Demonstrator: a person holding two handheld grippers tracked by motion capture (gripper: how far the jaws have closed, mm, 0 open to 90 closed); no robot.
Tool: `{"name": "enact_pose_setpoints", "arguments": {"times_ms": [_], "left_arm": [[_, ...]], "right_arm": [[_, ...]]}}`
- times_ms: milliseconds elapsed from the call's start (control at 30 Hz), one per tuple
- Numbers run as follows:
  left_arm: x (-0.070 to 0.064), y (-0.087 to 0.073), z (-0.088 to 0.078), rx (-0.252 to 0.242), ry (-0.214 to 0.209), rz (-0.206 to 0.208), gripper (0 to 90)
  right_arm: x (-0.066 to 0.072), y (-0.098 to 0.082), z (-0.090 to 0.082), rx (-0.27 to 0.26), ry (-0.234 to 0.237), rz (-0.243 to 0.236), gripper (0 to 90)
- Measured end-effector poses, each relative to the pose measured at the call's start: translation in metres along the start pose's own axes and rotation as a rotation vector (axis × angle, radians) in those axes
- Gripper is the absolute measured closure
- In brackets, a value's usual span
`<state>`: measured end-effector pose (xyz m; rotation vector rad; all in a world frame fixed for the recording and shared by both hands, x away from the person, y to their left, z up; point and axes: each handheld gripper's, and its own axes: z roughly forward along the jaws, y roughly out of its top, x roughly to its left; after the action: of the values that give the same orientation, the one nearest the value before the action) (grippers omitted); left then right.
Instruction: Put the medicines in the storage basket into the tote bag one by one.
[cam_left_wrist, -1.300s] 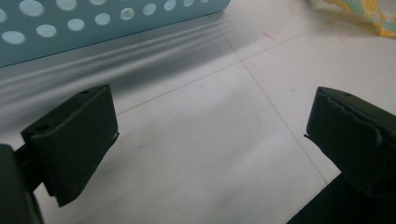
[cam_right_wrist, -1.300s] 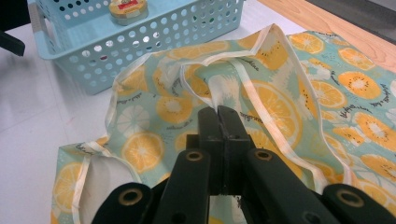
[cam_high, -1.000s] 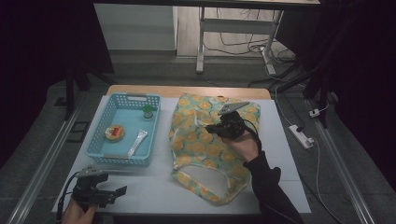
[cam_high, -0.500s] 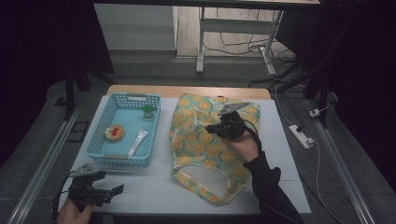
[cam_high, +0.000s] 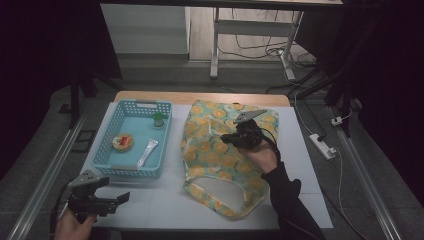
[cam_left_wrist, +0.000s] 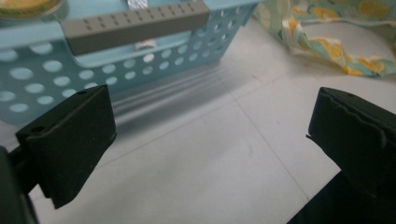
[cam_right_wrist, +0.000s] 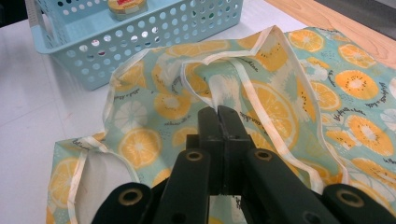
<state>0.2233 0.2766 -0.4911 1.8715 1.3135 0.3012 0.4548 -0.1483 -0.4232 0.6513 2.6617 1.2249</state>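
A cloth bag (cam_high: 220, 160) printed with orange slices lies flat on the white table, right of centre, its mouth toward the front. My right gripper (cam_high: 227, 138) sits over the bag's middle, pointing left. In the right gripper view its jaws (cam_right_wrist: 218, 114) are shut on a raised fold of the bag (cam_right_wrist: 280, 107). My left gripper (cam_high: 117, 200) hovers at the table's front left corner, just in front of the light blue basket (cam_high: 131, 172). In the left gripper view it (cam_left_wrist: 210, 135) stands open with nothing between the jaws.
The basket (cam_left_wrist: 93, 74) holds a small jar (cam_high: 122, 142), a green-capped bottle (cam_high: 158, 120) and a white sachet (cam_high: 146, 152). The bag's edge (cam_left_wrist: 336, 46) lies to the right of the left gripper. A power strip (cam_high: 322, 145) lies on the floor at right.
The left gripper has drifted slightly to the left near the front edge. The right gripper and the bag have stayed as they were.
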Motion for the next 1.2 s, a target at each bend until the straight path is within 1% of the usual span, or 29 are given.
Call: {"name": "enact_pose_setpoints", "arguments": {"times_ms": [167, 300, 400, 500, 600, 633, 700, 733, 867, 933, 1000, 1067, 1100, 1167, 1200], "left_arm": [[0.001, 0.01, -0.002, -0.022, 0.021, 0.011, 1.5], [0.006, 0.02, -0.001, -0.014, 0.021, 0.008, 1.4], [0.009, 0.028, 0.0, 0.0, 0.025, 0.018, 1.6], [0.014, 0.036, 0.002, 0.004, 0.015, 0.023, 1.4], [0.019, 0.046, 0.006, 0.012, 0.018, 0.032, 0.9], [0.021, 0.048, 0.007, 0.012, 0.014, 0.029, 0.8], [0.026, 0.054, 0.01, 0.012, -0.008, 0.035, 0.1], [0.028, 0.056, 0.011, 0.011, -0.008, 0.036, 0.0], [0.036, 0.067, 0.016, 0.015, 0.012, 0.042, 0.0], [0.039, 0.073, 0.019, 0.017, 0.015, 0.046, 0.0], [0.042, 0.079, 0.022, 0.017, 0.026, 0.047, 0.1], [0.045, 0.086, 0.026, 0.016, 0.047, 0.051, 0.1], [0.047, 0.089, 0.027, 0.017, 0.051, 0.046, 0.1], [0.053, 0.097, 0.032, 0.023, 0.047, 0.033, 0.4], [0.055, 0.101, 0.035, 0.027, 0.055, 0.03, 0.6]], "right_arm": [[0.0, 0.0, 0.0, 0.001, 0.001, 0.0, 90.0], [0.0, 0.0, 0.0, 0.003, 0.002, -0.001, 90.0], [0.0, 0.0, 0.0, 0.003, 0.004, -0.001, 90.0], [0.0, 0.0, 0.0, 0.005, 0.005, -0.001, 90.0], [0.0, 0.0, 0.0, 0.005, 0.006, -0.001, 90.0], [0.0, 0.0, 0.0, 0.005, 0.006, -0.001, 90.0], [0.0, 0.0, 0.0, 0.006, 0.007, -0.001, 90.0], [0.0, 0.0, 0.0, 0.006, 0.007, 0.0, 90.0], [-0.001, 0.0, 0.0, 0.007, 0.008, 0.001, 90.0], [0.0, 0.0, 0.0, 0.008, 0.008, 0.001, 90.0], [0.0, 0.0, 0.0, 0.008, 0.009, 0.001, 90.0], [0.0, 0.0, 0.0, 0.008, 0.009, 0.0, 90.0], [0.0, 0.0, 0.0, 0.008, 0.009, 0.0, 90.0], [0.0, 0.0, 0.0, 0.008, 0.009, -0.001, 90.0], [0.0, 0.0, 0.0, 0.009, 0.009, -0.001, 90.0]]}}
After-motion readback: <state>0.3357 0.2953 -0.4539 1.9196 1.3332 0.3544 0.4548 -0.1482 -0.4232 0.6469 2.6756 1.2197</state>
